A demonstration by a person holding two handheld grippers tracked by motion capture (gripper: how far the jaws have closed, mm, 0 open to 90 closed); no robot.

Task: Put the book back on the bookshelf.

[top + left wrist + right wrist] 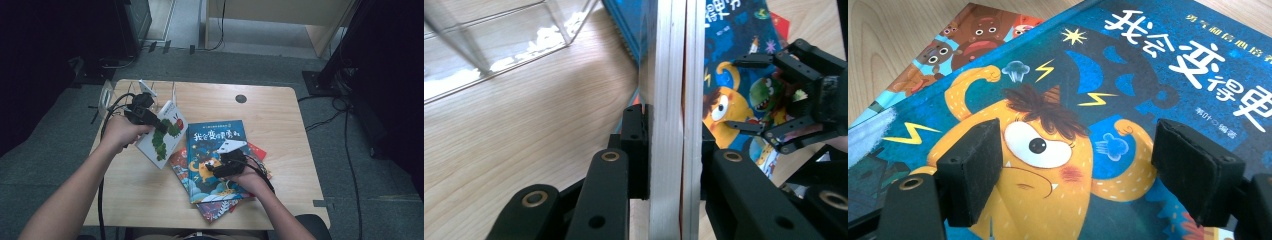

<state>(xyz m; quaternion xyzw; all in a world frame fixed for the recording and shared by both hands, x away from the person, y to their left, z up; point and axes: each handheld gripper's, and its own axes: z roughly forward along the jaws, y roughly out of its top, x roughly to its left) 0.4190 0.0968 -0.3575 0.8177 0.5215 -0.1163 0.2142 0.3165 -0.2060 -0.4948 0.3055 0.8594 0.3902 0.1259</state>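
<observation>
My left gripper [159, 125] is shut on the edge of a white picture book with a green caterpillar [165, 137], holding it tilted above the table's left half. In the left gripper view the two jaws of that gripper [669, 147] clamp the book's thick white edge [669, 75]. My right gripper [211, 168] rests open over a blue book with a yellow monster [215, 137], the top of a small stack. In the right gripper view its black pads [973, 170] stand wide apart above the monster cover [1048, 145], with nothing between them.
A clear acrylic book stand [112, 92] sits at the table's far left corner, also seen as the clear stand [499, 45]. Beneath the blue book lie other books, one with bears [973, 32] and a red one [257, 150]. Bare wooden tabletop [280, 115] lies at the right.
</observation>
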